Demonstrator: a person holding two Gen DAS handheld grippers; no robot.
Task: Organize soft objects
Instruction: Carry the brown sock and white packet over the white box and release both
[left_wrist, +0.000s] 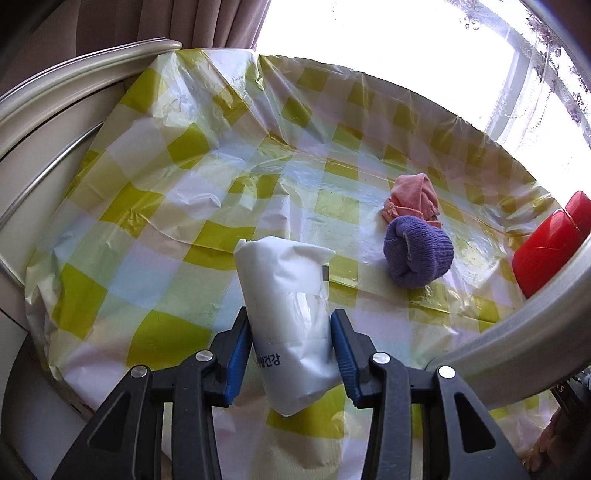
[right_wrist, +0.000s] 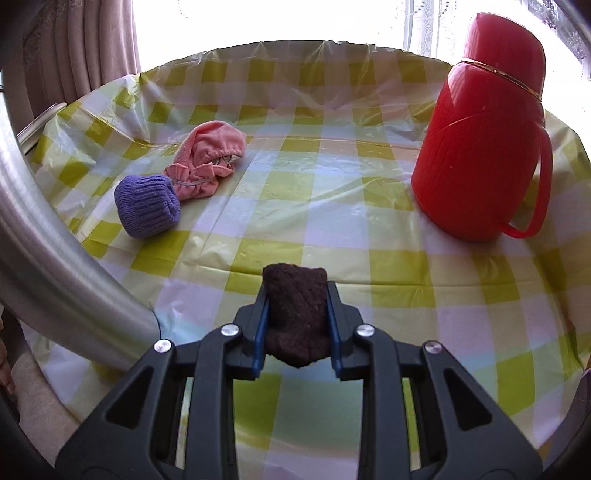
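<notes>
Left wrist view: left hand-held gripper (left_wrist: 291, 343) clamps white pouch (left_wrist: 288, 317); right hand-held gripper (right_wrist: 296, 317) grasps brown knit bundle (right_wrist: 296, 314).

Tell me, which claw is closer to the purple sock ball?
Probably the left claw, though it's close. Holding the white packet, it has the purple sock ball just ahead to its right. The right claw, gripping the brown sock, sees it farther off, ahead-left.

A red thermos jug (right_wrist: 484, 140) stands upright on the yellow-checked plastic tablecloth (right_wrist: 332, 221) (curtains (right_wrist: 85, 55) behind).
</notes>
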